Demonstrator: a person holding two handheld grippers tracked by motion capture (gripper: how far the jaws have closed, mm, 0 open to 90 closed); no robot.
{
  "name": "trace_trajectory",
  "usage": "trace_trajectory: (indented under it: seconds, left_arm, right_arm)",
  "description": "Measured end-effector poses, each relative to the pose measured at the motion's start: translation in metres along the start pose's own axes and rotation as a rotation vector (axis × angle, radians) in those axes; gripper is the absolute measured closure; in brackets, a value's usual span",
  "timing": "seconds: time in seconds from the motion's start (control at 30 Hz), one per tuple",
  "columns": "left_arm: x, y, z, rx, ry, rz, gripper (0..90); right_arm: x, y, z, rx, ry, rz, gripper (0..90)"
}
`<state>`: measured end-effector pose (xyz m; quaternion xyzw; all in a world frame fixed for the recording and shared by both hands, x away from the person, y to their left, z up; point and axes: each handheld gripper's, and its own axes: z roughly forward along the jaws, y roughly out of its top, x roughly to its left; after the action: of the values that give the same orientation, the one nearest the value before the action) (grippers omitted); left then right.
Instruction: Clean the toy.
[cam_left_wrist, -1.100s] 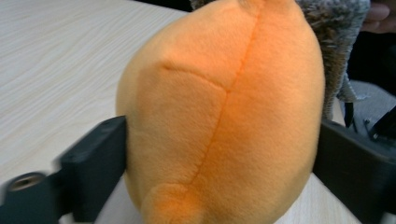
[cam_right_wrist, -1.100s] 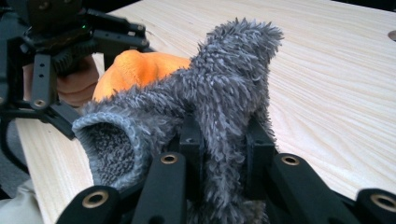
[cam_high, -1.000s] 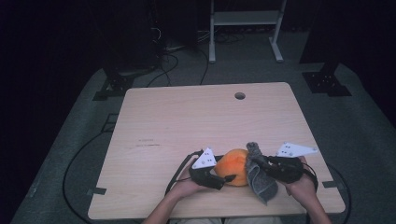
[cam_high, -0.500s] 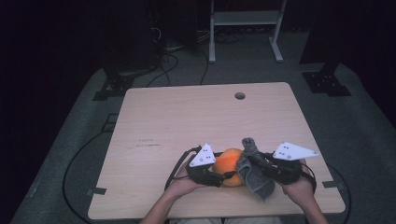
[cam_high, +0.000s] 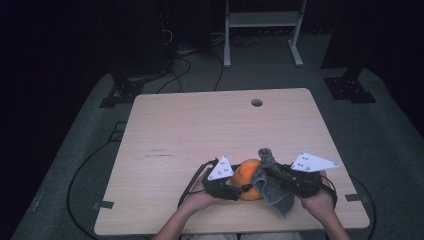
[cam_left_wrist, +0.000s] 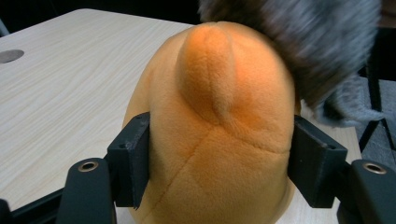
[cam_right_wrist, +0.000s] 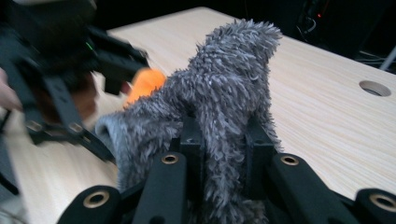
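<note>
You have nothing readable in front of you. A short dark line of small marks sits on the tabletop (cam_high: 165, 130) left of centre, but it is too small and faint to make out as letters. The grey three-cornered plates on your grippers carry only a few dark dots, no writing. The plush and the cloth show no label or brand.

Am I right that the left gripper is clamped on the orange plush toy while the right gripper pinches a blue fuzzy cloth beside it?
Nearly: the fuzzy cloth in the right gripper is grey, not blue, as the right gripper view shows. The left gripper does clamp the orange plush toy.
</note>
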<state>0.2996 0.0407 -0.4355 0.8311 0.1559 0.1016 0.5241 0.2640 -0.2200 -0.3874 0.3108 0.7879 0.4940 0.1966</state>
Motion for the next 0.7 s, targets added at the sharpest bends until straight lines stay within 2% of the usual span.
trace_trajectory:
  seconds: [0.03, 0.13, 0.2, 0.3, 0.37, 0.43, 0.5, 0.53, 0.57, 0.67, 0.7]
  left_arm:
    - [0.0, -0.001, 0.0, 0.001, -0.006, -0.004, 32.9]
    - [0.0, -0.002, 0.003, -0.003, -0.009, -0.013, 35.2]
    - [-0.001, -0.001, 0.004, -0.007, -0.005, -0.008, 35.3]
    - [-0.002, -0.002, 0.006, -0.017, 0.0, -0.008, 35.9]
    - [-0.002, -0.003, 0.004, -0.014, 0.007, -0.015, 36.0]
    - [0.0, -0.003, 0.002, -0.012, 0.01, -0.02, 36.1]
    - [0.002, -0.003, 0.001, -0.014, 0.012, -0.033, 36.1]
    - [0.002, -0.003, 0.001, -0.014, 0.012, -0.033, 36.1]
    - [0.003, -0.003, 0.002, -0.02, 0.011, -0.042, 36.1]
    - [0.003, -0.004, 0.004, -0.029, 0.02, -0.055, 36.2]
    - [0.003, -0.004, 0.006, -0.038, 0.025, -0.064, 36.2]
  right_arm:
    - [-0.001, -0.003, 0.003, 0.009, -0.005, -0.005, 73.6]
    - [-0.018, -0.015, 0.006, 0.026, -0.015, 0.045, 73.5]
    - [-0.023, -0.018, 0.003, 0.035, -0.033, 0.079, 73.8]
    - [-0.012, -0.009, -0.002, 0.008, -0.013, 0.053, 73.8]
    - [0.002, 0.0, 0.0, -0.016, 0.026, 0.004, 73.5]
    - [0.008, 0.001, 0.005, 0.001, 0.013, -0.039, 73.5]
    - [0.001, -0.003, 0.006, 0.015, -0.017, -0.033, 73.6]
    - [0.001, -0.003, 0.006, 0.015, -0.017, -0.033, 73.6]
    - [-0.015, -0.014, 0.003, 0.034, -0.055, 0.027, 73.8]
    - [-0.017, -0.016, 0.0, 0.036, -0.065, 0.049, 74.1]
    - [-0.013, -0.013, 0.0, 0.029, -0.059, 0.035, 74.1]
